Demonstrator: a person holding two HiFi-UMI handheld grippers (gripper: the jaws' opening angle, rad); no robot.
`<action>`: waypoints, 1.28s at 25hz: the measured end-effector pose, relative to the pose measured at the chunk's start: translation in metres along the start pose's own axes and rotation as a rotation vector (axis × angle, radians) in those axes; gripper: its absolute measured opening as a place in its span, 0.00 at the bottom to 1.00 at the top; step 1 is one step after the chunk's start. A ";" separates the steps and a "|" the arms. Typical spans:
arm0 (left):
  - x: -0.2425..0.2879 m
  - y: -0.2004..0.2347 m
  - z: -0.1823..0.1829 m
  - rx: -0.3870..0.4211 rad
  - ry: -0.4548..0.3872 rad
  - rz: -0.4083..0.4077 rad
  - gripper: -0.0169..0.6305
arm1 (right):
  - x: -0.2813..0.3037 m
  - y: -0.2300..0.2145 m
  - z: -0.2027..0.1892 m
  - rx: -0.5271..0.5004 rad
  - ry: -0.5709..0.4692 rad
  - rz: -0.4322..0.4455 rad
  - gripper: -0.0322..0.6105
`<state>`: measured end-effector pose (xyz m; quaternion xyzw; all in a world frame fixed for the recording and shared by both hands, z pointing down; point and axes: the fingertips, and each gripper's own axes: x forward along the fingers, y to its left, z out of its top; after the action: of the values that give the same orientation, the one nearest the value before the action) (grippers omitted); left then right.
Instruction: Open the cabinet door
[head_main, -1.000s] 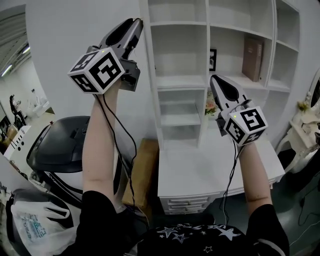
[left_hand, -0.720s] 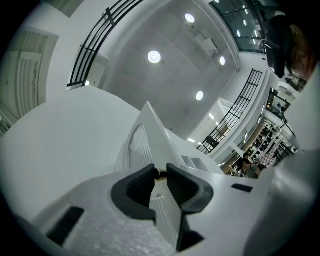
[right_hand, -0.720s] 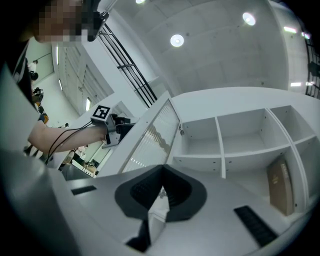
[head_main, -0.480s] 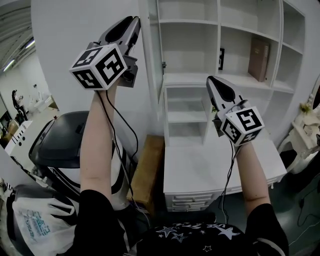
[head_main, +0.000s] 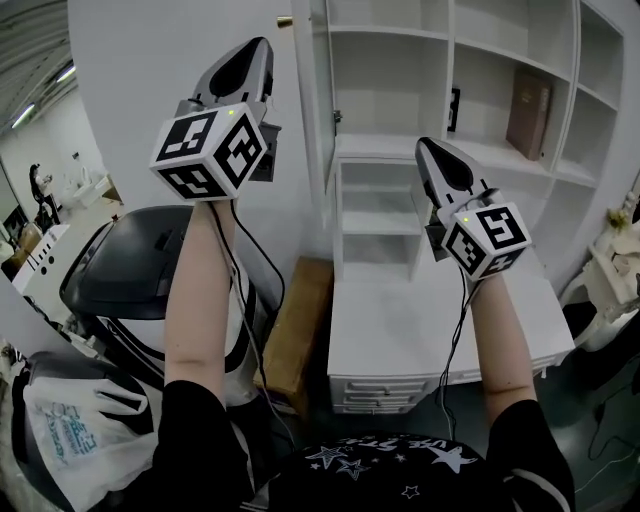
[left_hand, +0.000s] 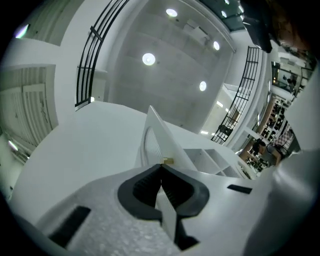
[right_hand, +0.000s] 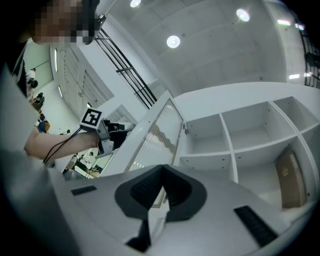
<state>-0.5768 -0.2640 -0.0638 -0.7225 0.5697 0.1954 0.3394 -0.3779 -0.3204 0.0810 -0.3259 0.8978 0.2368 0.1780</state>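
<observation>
The cabinet door (head_main: 312, 130) stands swung open, edge-on beside the shelves (head_main: 400, 150). The left gripper (head_main: 260, 45), jaws just closed together on nothing, points at the door's knob (left_hand: 168, 161). The right gripper (head_main: 424, 147) is closed, empty.

Bright, even light comes from round ceiling lamps (left_hand: 148, 59), which flare white in both gripper views. Shadows are soft and deepest inside the shelves (head_main: 385, 90). Wide-angle distortion bows straight edges, and the corners go black. The near foreground is soft; the door (right_hand: 157, 131) pane perhaps carries a faint sheen.
</observation>
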 end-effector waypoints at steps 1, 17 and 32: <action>-0.007 0.000 -0.004 0.011 0.011 0.014 0.04 | 0.001 0.003 -0.001 0.012 -0.004 0.013 0.06; -0.134 -0.074 -0.086 0.099 0.275 0.220 0.04 | -0.060 0.023 -0.031 0.000 -0.005 0.213 0.06; -0.258 -0.226 -0.188 0.004 0.559 0.422 0.04 | -0.188 -0.029 -0.116 0.155 0.168 0.309 0.06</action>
<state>-0.4510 -0.1927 0.2996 -0.6138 0.7777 0.0549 0.1238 -0.2411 -0.3087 0.2571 -0.1882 0.9644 0.1633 0.0885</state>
